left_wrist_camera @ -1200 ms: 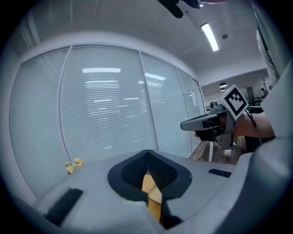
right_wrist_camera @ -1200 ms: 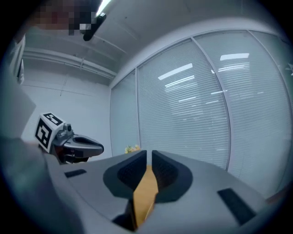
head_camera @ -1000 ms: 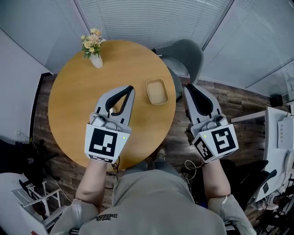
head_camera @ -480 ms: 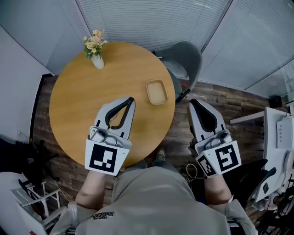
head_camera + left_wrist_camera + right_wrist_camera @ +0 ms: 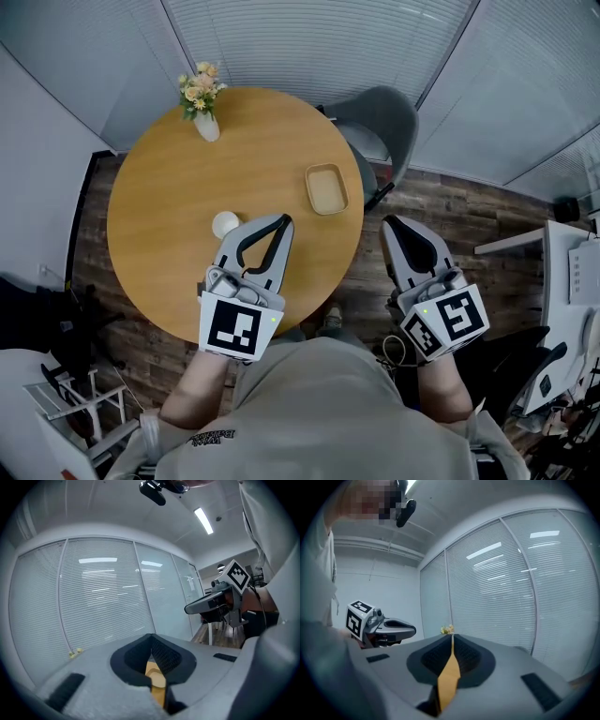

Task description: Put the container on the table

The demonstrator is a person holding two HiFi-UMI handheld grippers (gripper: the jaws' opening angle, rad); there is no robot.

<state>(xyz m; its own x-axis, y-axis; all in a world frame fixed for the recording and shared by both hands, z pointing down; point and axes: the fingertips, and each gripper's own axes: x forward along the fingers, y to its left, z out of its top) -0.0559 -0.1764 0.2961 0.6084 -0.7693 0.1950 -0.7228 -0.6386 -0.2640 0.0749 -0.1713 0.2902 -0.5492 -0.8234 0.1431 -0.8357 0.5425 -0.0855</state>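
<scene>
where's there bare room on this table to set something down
The table is barest across its middle, between the flower vase, the tan container and the small white object. The far rim between vase and container is free too. The near edge is crowded: the left tongs hang over it beside the white object.

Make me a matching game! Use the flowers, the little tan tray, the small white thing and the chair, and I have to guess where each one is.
Things:
1. flower vase
2. tan tray
3. small white container
4. grey chair

Places:
A. right beside the left gripper
B. off the table, on its far side
C. on the table's far left part
D. on the table, near its right edge

Pairs: 1-C, 2-D, 3-A, 4-B
</scene>
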